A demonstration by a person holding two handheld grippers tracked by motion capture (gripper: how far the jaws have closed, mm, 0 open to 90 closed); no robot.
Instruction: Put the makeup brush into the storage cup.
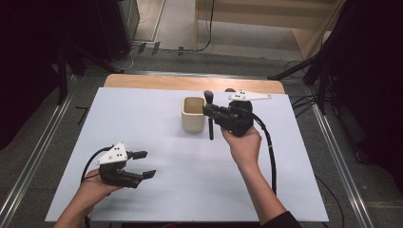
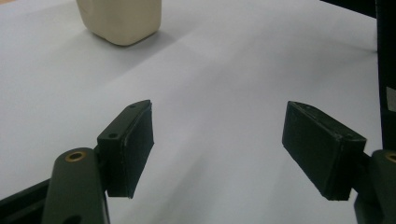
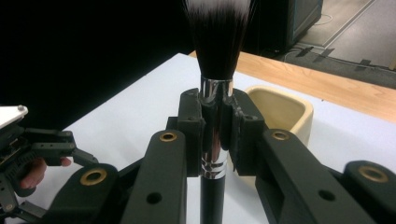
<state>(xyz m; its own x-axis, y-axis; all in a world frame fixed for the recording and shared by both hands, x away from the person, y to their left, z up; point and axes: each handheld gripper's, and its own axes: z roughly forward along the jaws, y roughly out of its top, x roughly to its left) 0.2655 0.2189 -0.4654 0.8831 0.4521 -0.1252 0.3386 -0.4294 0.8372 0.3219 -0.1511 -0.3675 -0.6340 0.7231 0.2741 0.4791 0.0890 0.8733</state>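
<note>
We see the right claw point(image 1: 212, 113) clamped on a black-handled makeup brush with a shiny silver ferrule and dark bristles point(image 1: 209, 116), its pads pressing the ferrule from both sides. The brush stands upright, bristles on top, and hangs above the white desk point(image 1: 157, 199) just beside a cream, square-mouthed ceramic cup point(image 1: 193, 114). In the right gripper view the brush point(image 3: 214, 135) rises between the jaws, with the cup point(image 3: 280, 112) behind it, a little to one side. Our left claw point(image 1: 143, 164) sits near the desk's front edge, well apart from the cup, its jaws spread with nothing between them; in the left gripper view they frame bare desk point(image 2: 215, 112).
</note>
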